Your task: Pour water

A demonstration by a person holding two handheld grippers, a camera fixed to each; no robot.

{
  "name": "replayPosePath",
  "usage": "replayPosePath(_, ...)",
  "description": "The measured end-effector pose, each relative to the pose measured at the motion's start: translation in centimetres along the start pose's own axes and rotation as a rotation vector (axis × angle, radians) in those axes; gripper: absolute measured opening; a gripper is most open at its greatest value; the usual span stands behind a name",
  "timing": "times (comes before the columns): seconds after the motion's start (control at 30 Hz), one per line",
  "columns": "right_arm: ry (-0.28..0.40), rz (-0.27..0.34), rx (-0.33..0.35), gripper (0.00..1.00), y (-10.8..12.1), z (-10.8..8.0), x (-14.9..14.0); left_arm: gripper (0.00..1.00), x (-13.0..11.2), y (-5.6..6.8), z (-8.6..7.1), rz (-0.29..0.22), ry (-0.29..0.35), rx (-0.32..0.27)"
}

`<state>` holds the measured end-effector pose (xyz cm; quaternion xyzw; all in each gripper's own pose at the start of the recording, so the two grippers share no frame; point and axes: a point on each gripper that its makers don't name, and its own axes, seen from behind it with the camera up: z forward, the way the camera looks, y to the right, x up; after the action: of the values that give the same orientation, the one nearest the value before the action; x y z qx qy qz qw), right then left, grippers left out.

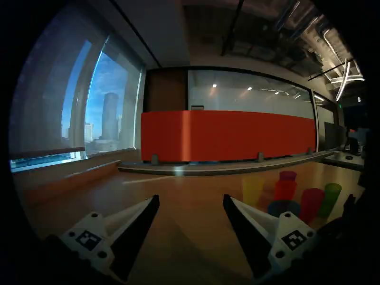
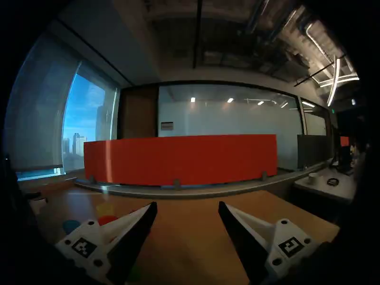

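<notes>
- Left gripper [image 1: 190, 197] low over a wooden surface [image 1: 190, 247], jaws spread wide apart, bare wood showing in the gap between the two dark fingers.
- Right gripper [image 2: 186, 204] likewise low over the same wood, jaws wide apart, clamped on nothing.
- White finger mounts with square black-and-white markers on both grippers.
- Cluster of translucent plastic cups standing upright on the surface, in the left gripper view ahead and to the right of the jaws, just past the right finger.
- Yellow cup [image 1: 253, 190] at the left end of the cluster, red cup [image 1: 285, 189] just beside it.
- Purple cup [image 1: 288, 175] above the red one; stacked on it or standing behind it, cannot tell.
- Blue cup [image 1: 283, 207] nearest the finger, pink cup [image 1: 311, 204] beside it, green cup [image 1: 331, 197] at the right end.
- Contents of the cups too dim to make out.
- In the right gripper view, yellow, red and blue rims low at the left, partly hidden behind the left finger.
- Orange partition panel [image 1: 228, 135] along the far edge of the surface, a glass wall with ceiling light reflections above it.
- Large window [image 1: 104, 118] at the left, blue sky and tall buildings beyond.
- Neighbouring desk [image 2: 327, 187] at the right in the right gripper view, a pale mug [image 2: 312, 178] on it.
</notes>
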<state>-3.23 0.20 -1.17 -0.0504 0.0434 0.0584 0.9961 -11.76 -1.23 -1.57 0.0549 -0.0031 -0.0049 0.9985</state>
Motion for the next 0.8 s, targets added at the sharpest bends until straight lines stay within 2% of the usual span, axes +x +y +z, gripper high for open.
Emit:
replayPosePath(0.3, -0.001, 0.016, 0.015, 1.00, -0.1, 0.7, -2.0, 1.00, -0.1, 0.0, -0.1, 0.000, 0.000, 0.000)
replayPosePath(0.6, 0.019, -0.032, 0.003, 1.00, 0.3, 0.7, -3.8, 1.00, -0.1, 0.0, -0.1, 0.000, 0.000, 0.000)
replayPosePath(0.8, -0.005, -0.026, 0.007, 1.00, 0.5, 0.9, -5.9, 1.00, -0.1, 0.0, -0.1, 0.000, 0.000, 0.000)
